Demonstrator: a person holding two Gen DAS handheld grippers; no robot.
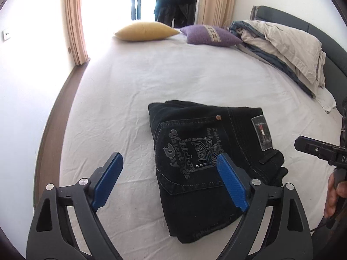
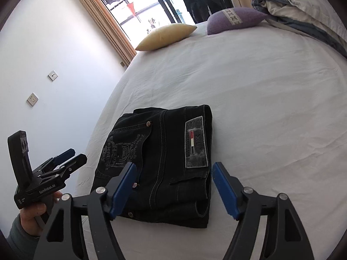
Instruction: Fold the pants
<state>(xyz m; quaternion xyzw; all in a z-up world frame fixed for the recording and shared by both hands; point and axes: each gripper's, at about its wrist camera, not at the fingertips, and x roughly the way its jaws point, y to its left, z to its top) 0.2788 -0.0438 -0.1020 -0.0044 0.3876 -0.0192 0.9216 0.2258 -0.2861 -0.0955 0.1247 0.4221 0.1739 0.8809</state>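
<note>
1. The black jeans (image 1: 201, 158) lie folded into a compact block on the white bed sheet (image 1: 151, 75), back pocket up; in the left wrist view they sit from centre toward 5 o'clock.
2. The pocket carries grey lettering reading "Happy Valentines Day" around a stitched drawing, and a grey waistband patch (image 1: 262, 134) with a small red-and-white stripe sits toward 3 o'clock of it.
3. The left hand-held gripper (image 1: 169, 166) is spread wide and holds nothing. Its blue pads (image 1: 107, 182) stand apart, the far one overlapping the near edge of the jeans in the picture; whether it touches the cloth I cannot tell.
4. The right hand-held gripper (image 2: 173, 176) is likewise spread and empty, its pads framing the near edge of the jeans (image 2: 160, 160) at 6 o'clock of that view.
5. In the right wrist view the left hand-held gripper appears at 8 o'clock, held in the person's left hand (image 2: 36, 214), off the bed's edge.
6. At 12 o'clock on the bed rest a yellow cushion (image 1: 145, 31) and a purple cushion (image 1: 211, 35), just beside each other.
7. At 2 o'clock a beige and blue-grey duvet (image 1: 282, 47) is bundled against the dark headboard (image 1: 321, 32).
8. No containers show in either view.
</note>
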